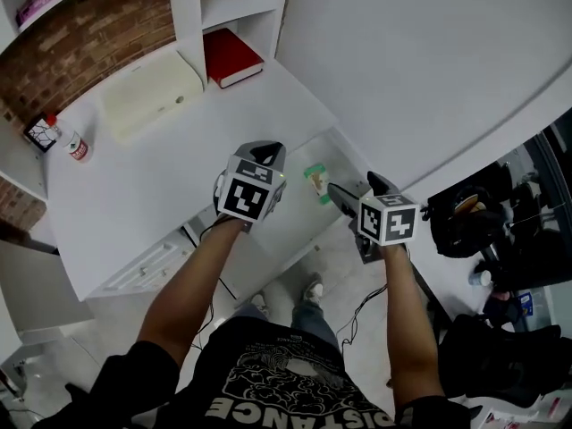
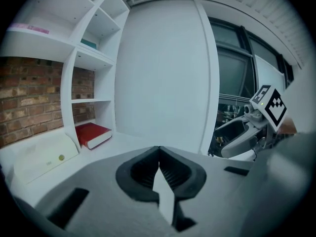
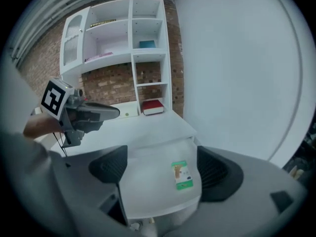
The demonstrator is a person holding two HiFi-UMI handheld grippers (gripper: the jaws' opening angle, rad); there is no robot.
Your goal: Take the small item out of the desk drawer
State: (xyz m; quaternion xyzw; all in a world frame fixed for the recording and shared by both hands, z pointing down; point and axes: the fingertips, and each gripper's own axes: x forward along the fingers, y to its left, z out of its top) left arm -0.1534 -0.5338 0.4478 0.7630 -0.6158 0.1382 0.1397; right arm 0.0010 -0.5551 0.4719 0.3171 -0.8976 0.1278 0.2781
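Note:
The desk drawer [image 1: 290, 211] stands pulled out at the right end of the white desk [image 1: 152, 186]. A small green and white packet [image 1: 316, 183] lies flat in it. My right gripper [image 1: 356, 189] hovers over the drawer's right side, open. In the right gripper view the packet [image 3: 182, 175] lies on the drawer floor [image 3: 148, 186] below the spread jaws of the right gripper [image 3: 160, 169], nearer the right pad. My left gripper [image 1: 268, 152] is held above the desk just left of the drawer. The left gripper [image 2: 159, 154] is shut and holds nothing.
A red book [image 1: 231, 56] lies in a shelf bay at the back, and a cream box [image 1: 147, 95] sits left of it. A small bottle [image 1: 76, 146] stands at the desk's far left. A white wall [image 1: 429, 70] borders the drawer's right side.

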